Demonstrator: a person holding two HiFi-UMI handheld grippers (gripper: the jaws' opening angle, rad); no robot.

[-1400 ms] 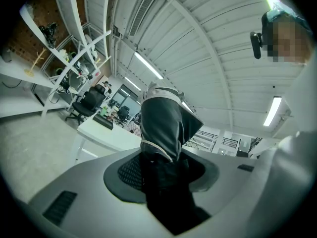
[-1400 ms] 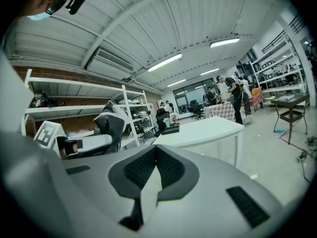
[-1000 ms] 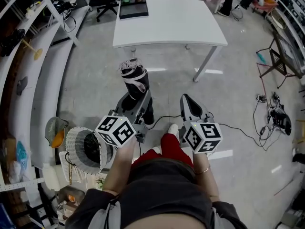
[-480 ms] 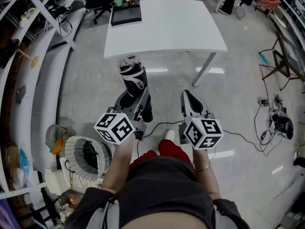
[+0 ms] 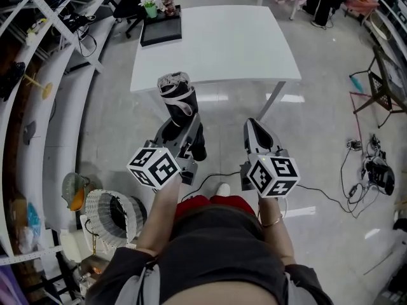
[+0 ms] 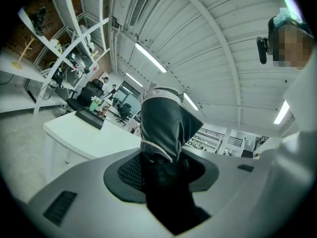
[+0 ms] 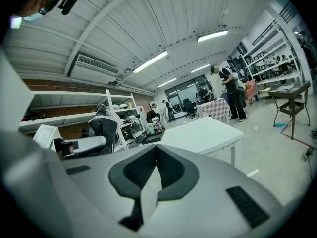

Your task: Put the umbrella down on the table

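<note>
- In front of the white table (image 5: 222,43), above the floor: carrying what?
- Clamping the folded black umbrella (image 5: 179,100) upright between the 2 jaws of the left gripper (image 5: 181,127), short of the table's near edge and not touching it.
- And to the right?
- Holding the right gripper (image 5: 253,126) alongside, jaws pressing together on nothing.
- On the table?
- Bearing 1 black tray (image 5: 161,33) at the far left corner.

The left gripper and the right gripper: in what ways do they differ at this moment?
The left gripper is clamped on a folded dark umbrella; the right gripper holds nothing. The left gripper's jaws stand apart around the umbrella, while the right gripper's jaws are closed together. Both grippers are held over the floor and point toward the white table.
</note>
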